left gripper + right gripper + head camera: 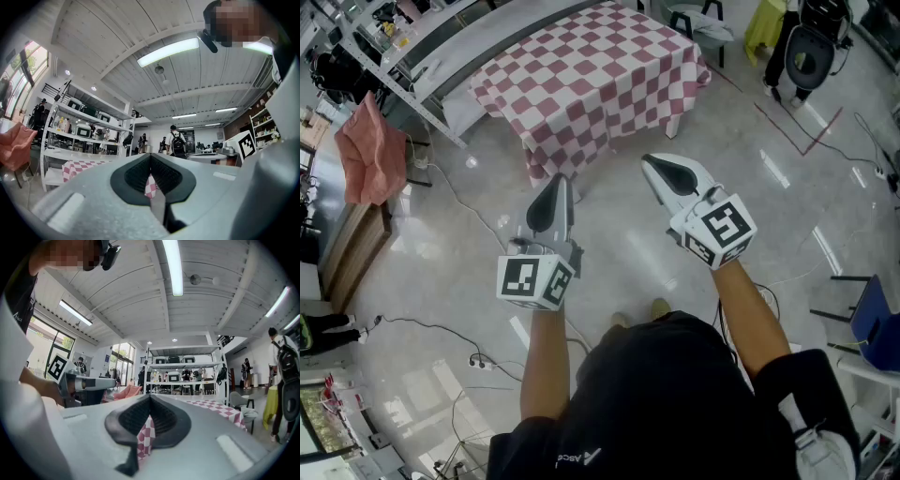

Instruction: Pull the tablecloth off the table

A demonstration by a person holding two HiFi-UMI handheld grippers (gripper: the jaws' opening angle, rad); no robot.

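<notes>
Judging from the stance, the checked tablecloth (591, 80) was seen spread over its table (674, 125), well apart from the left gripper (555, 187) and right gripper (656, 167), both clamped shut on nothing; unless opened first, the hem could be missed or merely pushed

Tablecloth (591, 80): soft matt cloth. Floor (750, 197): smooth, glossy, reflective. Left gripper (559, 180) and right gripper (651, 161): smooth matt grey plastic shells; pads (136, 176): black, finely textured.
</notes>
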